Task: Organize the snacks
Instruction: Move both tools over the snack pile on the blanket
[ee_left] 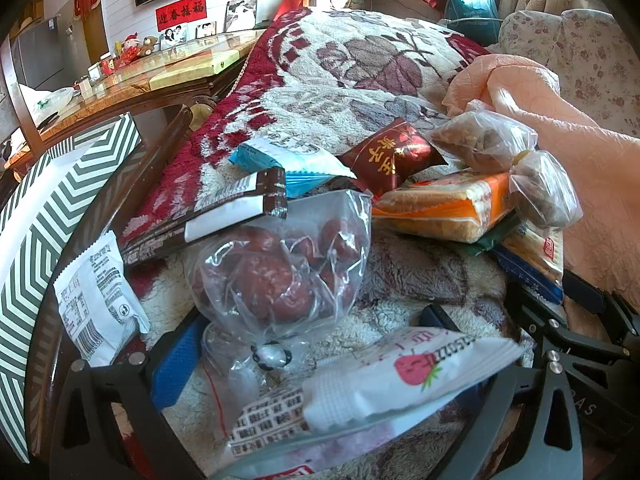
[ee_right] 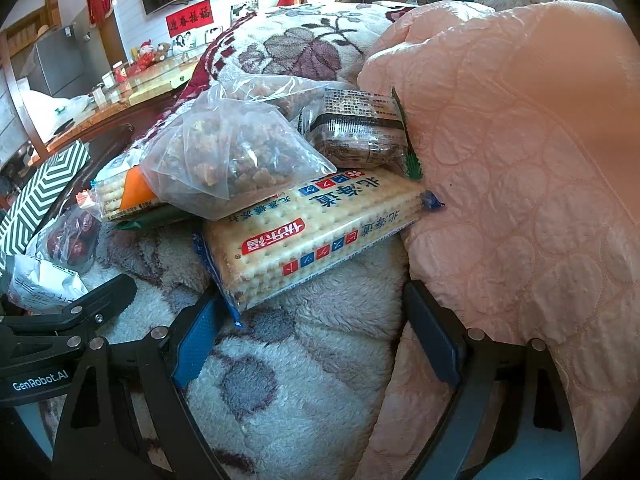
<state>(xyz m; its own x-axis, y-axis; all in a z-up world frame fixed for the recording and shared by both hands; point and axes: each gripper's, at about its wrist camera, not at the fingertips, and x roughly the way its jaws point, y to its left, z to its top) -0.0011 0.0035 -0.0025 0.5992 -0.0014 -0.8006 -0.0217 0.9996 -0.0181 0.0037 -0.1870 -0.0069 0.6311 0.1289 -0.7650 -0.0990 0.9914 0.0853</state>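
Observation:
Snack packs lie heaped on a flowered fleece blanket (ee_left: 360, 64). My left gripper (ee_left: 308, 340) is open, its fingers either side of a clear bag of red dates (ee_left: 280, 272) and a white strawberry packet (ee_left: 400, 372). Beyond them lie a dark brown packet (ee_left: 208, 212), a blue-white packet (ee_left: 288, 160), a red packet (ee_left: 392, 156) and an orange cracker pack (ee_left: 444, 204). My right gripper (ee_right: 314, 340) is open just short of a long cracker pack (ee_right: 316, 236). Behind that pack sit a clear bag of brown pieces (ee_right: 232, 160) and a dark wrapped bar (ee_right: 360, 128).
A green-and-white striped box (ee_left: 48, 240) stands at the left edge of the blanket, with a small white packet (ee_left: 96, 300) beside it. A pink quilt (ee_right: 520, 160) rises on the right. A glass-topped wooden table (ee_left: 152, 72) lies behind on the left.

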